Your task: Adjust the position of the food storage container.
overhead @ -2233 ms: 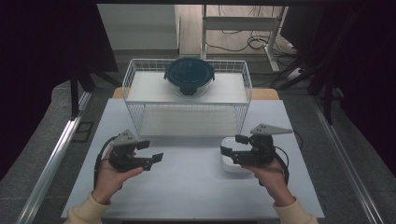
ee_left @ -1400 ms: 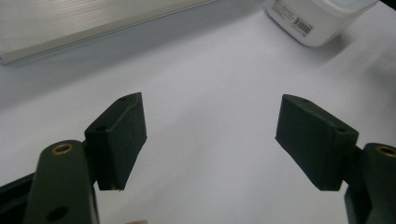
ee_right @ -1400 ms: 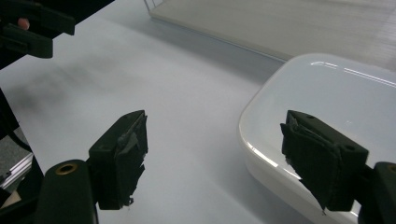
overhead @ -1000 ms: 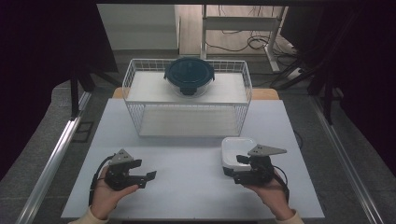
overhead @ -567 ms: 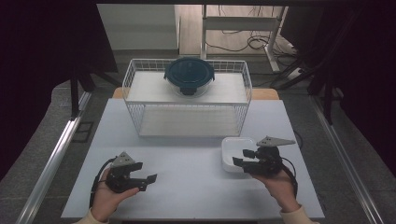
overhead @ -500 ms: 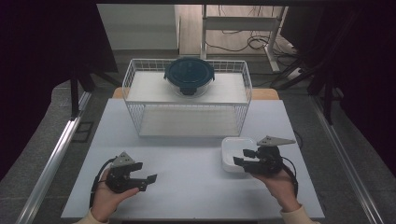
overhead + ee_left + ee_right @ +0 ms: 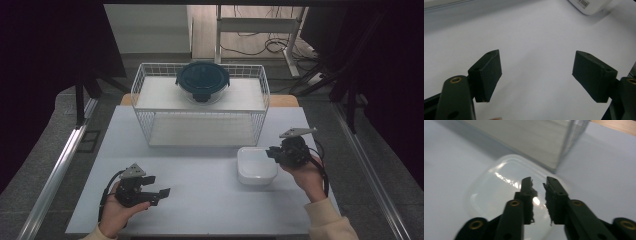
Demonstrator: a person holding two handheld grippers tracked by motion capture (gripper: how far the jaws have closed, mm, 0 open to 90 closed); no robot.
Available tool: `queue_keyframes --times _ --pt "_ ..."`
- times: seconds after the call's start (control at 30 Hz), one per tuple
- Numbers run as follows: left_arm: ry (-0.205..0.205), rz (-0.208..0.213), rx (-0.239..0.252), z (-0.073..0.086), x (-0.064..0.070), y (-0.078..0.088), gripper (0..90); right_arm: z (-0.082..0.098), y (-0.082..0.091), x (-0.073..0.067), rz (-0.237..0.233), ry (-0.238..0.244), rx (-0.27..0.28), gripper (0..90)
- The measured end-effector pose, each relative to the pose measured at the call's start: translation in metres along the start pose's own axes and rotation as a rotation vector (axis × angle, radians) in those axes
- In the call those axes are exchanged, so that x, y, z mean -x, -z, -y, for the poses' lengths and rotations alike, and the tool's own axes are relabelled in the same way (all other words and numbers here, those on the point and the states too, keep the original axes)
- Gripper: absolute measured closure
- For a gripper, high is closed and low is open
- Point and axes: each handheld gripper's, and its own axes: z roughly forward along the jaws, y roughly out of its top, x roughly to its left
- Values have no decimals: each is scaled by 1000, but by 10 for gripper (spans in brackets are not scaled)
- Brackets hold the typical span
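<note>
The white box (image 7: 256, 165) lies on the table (image 7: 200, 200) before the wire basket (image 7: 200, 112). The right gripper (image 7: 539, 183) hovers at its right edge, jaws just closing to a narrow gap, nothing between them. The left gripper (image 7: 536, 72) waits wide open, empty. Likely next: grip the box's rim and lift.

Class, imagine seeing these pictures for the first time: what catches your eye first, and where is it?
The white wire basket at the table's far side, with a dark round lidded container on its top shelf. Nearer, a white square box lies beside the right gripper; the left gripper stands open at front left.
</note>
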Motion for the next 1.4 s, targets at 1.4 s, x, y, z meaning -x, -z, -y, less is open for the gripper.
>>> queue_keyframes --times 1.4 --pt "-2 0 0 0 -3 2 230 -20 -48 39 95 -32 -289 892"
